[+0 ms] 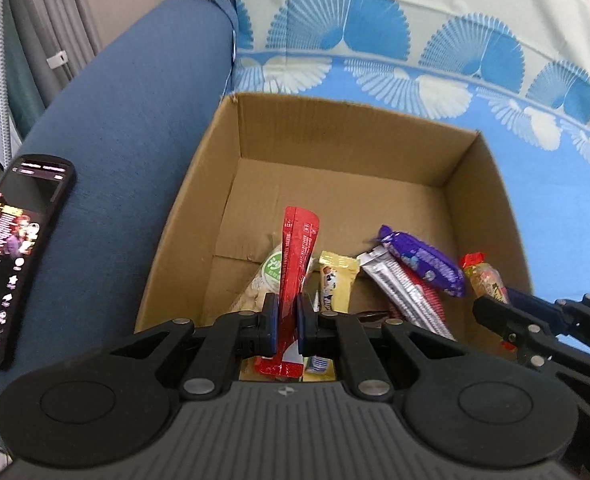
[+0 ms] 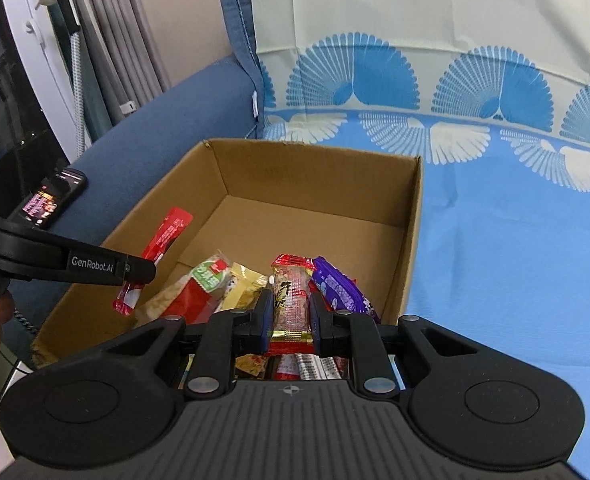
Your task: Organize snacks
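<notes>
An open cardboard box (image 1: 199, 184) (image 2: 411, 240) stands on a sofa. My left gripper (image 1: 286, 320) is shut on a long red snack stick (image 1: 297, 264), held upright over the box's near side; the stick also shows in the right wrist view (image 2: 163, 240). My right gripper (image 2: 291, 316) is shut on a clear-and-red wrapped snack bar (image 2: 291, 296), which also shows in the left wrist view (image 1: 485, 280). In the box lie a purple packet (image 1: 427, 262) (image 2: 339, 288), a gold packet (image 1: 337, 280) (image 2: 243, 284), a silver-red bar (image 1: 403, 292) and a green-white packet (image 1: 263, 280) (image 2: 203, 280).
A phone (image 1: 11, 256) (image 2: 53, 196) with a lit screen lies on the blue sofa arm (image 1: 127, 128) left of the box. A blue and white patterned cloth (image 1: 535, 160) (image 2: 515, 220) covers the seat and back. The far half of the box floor is bare cardboard.
</notes>
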Demonstrator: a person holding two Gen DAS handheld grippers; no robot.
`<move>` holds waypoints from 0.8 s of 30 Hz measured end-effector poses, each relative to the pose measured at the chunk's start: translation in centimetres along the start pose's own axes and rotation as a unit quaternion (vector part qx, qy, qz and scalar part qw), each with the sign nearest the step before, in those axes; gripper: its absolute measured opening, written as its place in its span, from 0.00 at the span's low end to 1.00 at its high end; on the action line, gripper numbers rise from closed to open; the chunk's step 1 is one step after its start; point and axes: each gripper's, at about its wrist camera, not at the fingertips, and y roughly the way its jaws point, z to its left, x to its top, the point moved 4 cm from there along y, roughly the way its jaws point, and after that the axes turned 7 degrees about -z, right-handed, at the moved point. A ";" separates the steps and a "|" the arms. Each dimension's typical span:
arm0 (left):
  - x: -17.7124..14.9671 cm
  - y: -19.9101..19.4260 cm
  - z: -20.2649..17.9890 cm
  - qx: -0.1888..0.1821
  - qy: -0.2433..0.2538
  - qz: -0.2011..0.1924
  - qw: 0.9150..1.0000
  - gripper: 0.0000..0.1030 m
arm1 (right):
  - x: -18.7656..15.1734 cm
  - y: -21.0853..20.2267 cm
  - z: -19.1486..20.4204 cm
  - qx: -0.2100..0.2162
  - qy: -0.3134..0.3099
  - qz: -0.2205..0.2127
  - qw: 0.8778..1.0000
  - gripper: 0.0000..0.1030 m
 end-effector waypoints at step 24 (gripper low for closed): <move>-6.1 -11.0 -1.0 0.055 0.021 -0.057 0.997 1.00 | -3.6 -9.5 3.7 -0.037 -0.035 -0.053 0.997 0.99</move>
